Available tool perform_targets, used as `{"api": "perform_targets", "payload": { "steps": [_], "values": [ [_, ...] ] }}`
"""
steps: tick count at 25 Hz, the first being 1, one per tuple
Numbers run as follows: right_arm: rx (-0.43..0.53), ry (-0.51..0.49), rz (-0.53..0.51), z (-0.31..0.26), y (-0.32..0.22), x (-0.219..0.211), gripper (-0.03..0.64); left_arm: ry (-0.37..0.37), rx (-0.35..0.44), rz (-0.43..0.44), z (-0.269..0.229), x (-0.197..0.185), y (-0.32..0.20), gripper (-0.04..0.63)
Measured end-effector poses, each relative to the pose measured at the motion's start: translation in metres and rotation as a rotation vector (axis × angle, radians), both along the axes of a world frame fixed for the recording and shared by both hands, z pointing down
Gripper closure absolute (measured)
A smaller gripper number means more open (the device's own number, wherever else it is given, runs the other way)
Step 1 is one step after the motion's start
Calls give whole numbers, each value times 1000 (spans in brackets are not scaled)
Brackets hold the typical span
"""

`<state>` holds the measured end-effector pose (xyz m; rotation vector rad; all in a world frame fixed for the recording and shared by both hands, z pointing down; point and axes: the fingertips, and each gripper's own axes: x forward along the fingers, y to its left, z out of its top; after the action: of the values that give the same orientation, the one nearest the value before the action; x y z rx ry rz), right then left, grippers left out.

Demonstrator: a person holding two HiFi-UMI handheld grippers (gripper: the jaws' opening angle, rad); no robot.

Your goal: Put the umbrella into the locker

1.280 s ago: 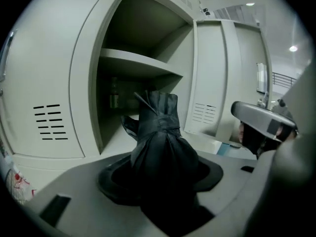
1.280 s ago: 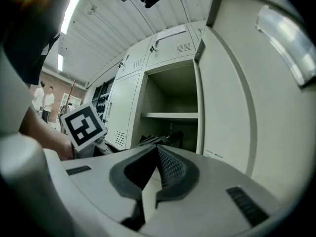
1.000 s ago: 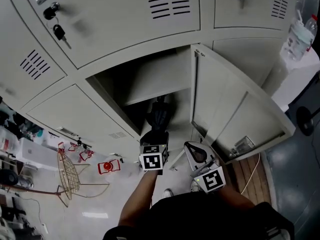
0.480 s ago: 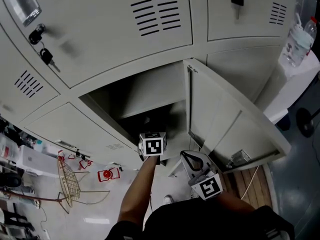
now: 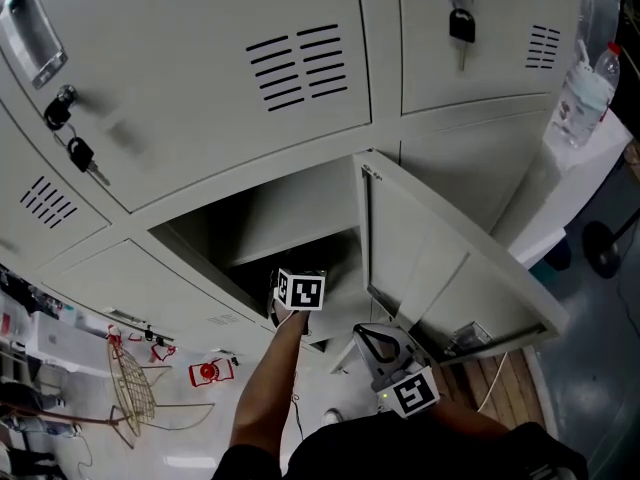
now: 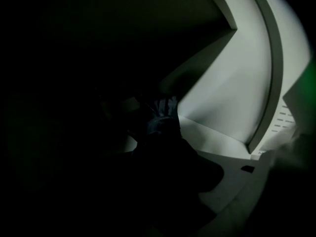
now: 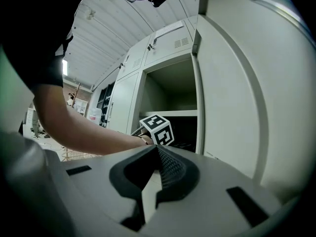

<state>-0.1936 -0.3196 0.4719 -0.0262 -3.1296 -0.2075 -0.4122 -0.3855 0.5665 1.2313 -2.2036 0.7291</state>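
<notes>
The open locker compartment [image 5: 262, 220] is dark inside, and its door [image 5: 432, 260] swings out to the right. My left gripper [image 5: 292, 276] reaches into it; only its marker cube [image 5: 301, 291] and the forearm show in the head view. In the left gripper view, the dark blue folded umbrella [image 6: 161, 121] lies right along the jaws of my left gripper [image 6: 157, 135], which look shut on it in the gloom above the locker's pale floor [image 6: 217, 142]. My right gripper [image 5: 372, 330] [image 7: 158, 152] hangs back outside by the door, shut on nothing.
Closed locker doors surround the opening, one with a padlock [image 5: 461, 24], another with hanging keys [image 5: 76, 154]. A plastic bottle [image 5: 580, 90] stands on a white surface at the right. A wire basket [image 5: 134, 388] and red items [image 5: 206, 373] lie on the floor at the left.
My left gripper has pushed deeper into the locker with the umbrella, which now no longer shows in the head view. The right gripper has stayed put.
</notes>
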Motion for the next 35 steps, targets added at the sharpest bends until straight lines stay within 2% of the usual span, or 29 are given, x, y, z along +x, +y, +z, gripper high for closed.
{"api": "perform_targets", "payload": {
  "steps": [7, 10, 14, 16, 20, 26, 30, 35],
  "values": [
    [-3, -6, 9, -3, -1, 0, 617, 20, -37, 4, 8, -10, -8, 306],
    [-9, -13, 17, -4, -2, 0, 617, -14, -24, 17, 3, -11, -9, 277],
    [5, -16, 16, -8, 2, 1, 617, -77, 36, 30, -11, -4, -3, 194],
    [6, -31, 20, -13, 4, 3, 617, -115, 64, 43, -23, 5, 3, 186],
    [0, -50, 42, -20, 4, 6, 617, -164, 149, 85, -54, 33, 20, 187],
    [-18, -46, 82, -22, 4, 2, 617, -124, 274, 143, -77, 87, 53, 217],
    [-32, -55, 94, -26, 6, -2, 617, -104, 316, 140, -75, 110, 82, 256],
    [-48, -95, 86, -39, 13, -6, 617, -78, 377, 81, -71, 118, 113, 339]
  ]
}}
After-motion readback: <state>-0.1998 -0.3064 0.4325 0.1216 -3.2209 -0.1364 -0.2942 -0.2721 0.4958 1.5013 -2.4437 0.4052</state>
